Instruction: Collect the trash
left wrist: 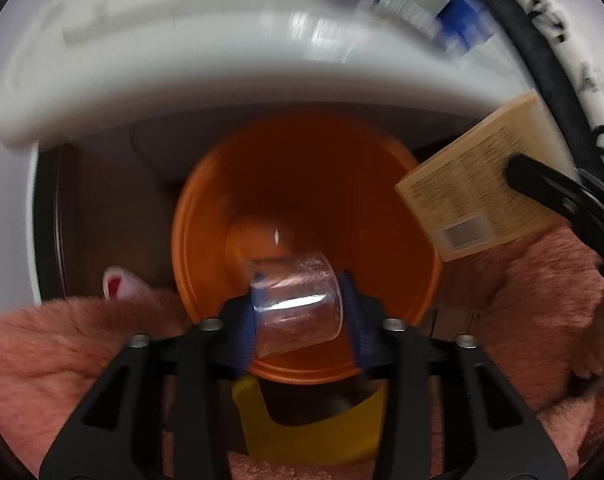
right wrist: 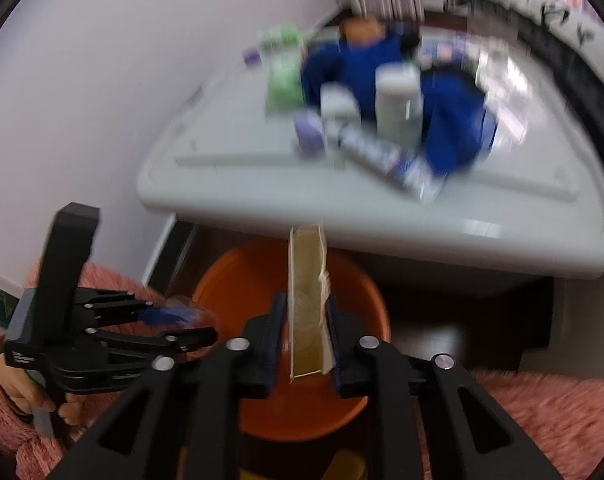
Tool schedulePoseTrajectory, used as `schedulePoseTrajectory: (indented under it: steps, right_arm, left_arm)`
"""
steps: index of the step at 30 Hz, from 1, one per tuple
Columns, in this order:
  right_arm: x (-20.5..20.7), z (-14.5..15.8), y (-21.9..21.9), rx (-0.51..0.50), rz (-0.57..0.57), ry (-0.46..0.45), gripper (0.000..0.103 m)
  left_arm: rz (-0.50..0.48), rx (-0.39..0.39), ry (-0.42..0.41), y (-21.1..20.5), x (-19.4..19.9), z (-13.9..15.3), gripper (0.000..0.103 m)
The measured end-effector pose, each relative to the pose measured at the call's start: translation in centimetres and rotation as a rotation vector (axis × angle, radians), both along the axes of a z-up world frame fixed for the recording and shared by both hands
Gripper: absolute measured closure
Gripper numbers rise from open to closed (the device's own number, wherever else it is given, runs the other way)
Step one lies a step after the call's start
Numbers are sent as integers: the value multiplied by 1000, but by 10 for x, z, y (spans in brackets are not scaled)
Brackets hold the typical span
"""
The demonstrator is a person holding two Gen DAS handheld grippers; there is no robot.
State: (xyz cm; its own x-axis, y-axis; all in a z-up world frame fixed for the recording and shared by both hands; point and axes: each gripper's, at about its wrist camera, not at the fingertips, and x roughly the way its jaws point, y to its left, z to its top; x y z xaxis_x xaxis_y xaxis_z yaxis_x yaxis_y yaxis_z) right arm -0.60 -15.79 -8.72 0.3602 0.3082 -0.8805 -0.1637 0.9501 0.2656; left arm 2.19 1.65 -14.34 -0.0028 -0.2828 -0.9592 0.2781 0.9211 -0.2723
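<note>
An orange bin [left wrist: 342,184] stands on the floor below a white table; it also shows in the right wrist view [right wrist: 241,292]. My left gripper [left wrist: 299,316] is shut on a clear plastic cup [left wrist: 295,304] lying sideways, held over the bin's near rim. My right gripper [right wrist: 304,340] is shut on a flat beige carton [right wrist: 306,300], held edge-on above the bin. The carton [left wrist: 474,192] shows at the right in the left wrist view, with one black finger on it. The left gripper [right wrist: 173,320] is left of the bin in the right wrist view.
The white table [right wrist: 261,200] overhangs the bin's far side and carries a blue cloth [right wrist: 442,120], white bottles [right wrist: 398,104], a purple box [right wrist: 308,132] and a tube. A yellow object [left wrist: 302,436] lies under the bin's near edge. Pink fuzzy sleeves [left wrist: 61,360] flank both sides.
</note>
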Motion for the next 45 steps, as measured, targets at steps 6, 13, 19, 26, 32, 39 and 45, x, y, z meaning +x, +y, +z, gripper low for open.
schedulePoseTrajectory:
  steps: [6, 13, 19, 26, 32, 39, 45]
  right_arm:
    - [6, -25, -5, -26, -43, 77, 42]
    - [5, -5, -14, -9, -84, -8, 37]
    - [22, 43, -18, -73, -103, -201, 22]
    - [83, 58, -14, -228, -109, -316, 22]
    - [142, 24, -15, -300, -138, -225, 42]
    - [144, 19, -23, -254, -163, -201, 61]
    - [118, 62, -36, -132, -178, -272, 61]
  left_arm:
    - [58, -25, 97, 8, 8, -28, 36]
    - [75, -60, -84, 14, 7, 11, 27]
    - [122, 3, -350, 24, 11, 57, 22]
    - [175, 48, -506, 25, 19, 92, 22]
    - [153, 54, -504, 13, 18, 88, 22]
    - [140, 35, -478, 12, 17, 82, 22]
    - [116, 23, -485, -2, 28, 80, 22]
